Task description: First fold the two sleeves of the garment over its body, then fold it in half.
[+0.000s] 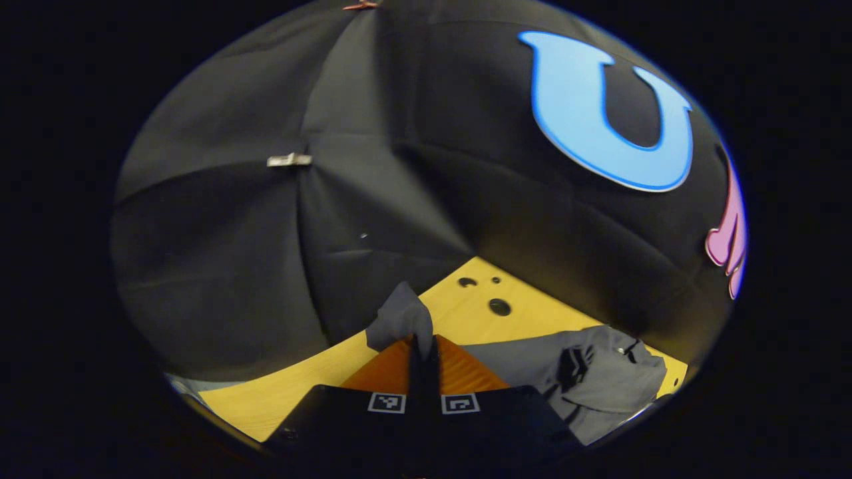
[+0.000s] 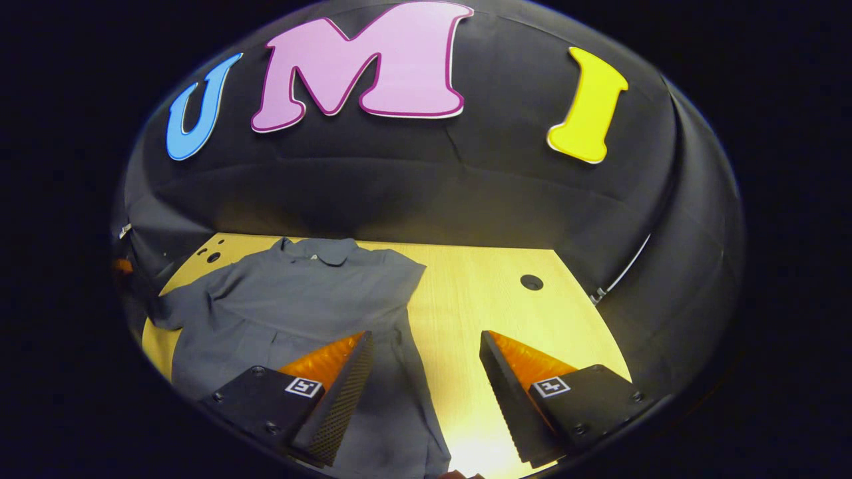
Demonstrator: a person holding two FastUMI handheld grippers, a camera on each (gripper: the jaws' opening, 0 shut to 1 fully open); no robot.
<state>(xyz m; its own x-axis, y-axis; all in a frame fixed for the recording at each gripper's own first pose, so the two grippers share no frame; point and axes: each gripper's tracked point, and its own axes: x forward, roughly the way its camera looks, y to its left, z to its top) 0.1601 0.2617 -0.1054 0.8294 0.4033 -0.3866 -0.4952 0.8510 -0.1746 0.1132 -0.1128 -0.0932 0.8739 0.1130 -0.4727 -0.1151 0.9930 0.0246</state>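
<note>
My left gripper [image 1: 423, 346] has its fingers pressed together on a sleeve [image 1: 401, 318] end, lifted above the table [image 1: 466, 319]. My right gripper [image 2: 425, 356] stands wide open, holding nothing, over the table beside the shirt [image 2: 293, 299]. The shirt lies flat on the table, collar [image 2: 326, 249] toward the wall, body under my right gripper's left finger [image 2: 343, 392].

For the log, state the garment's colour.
Plain grey, no pattern. The garment shows best in the right gripper view, spread on the table.
</note>
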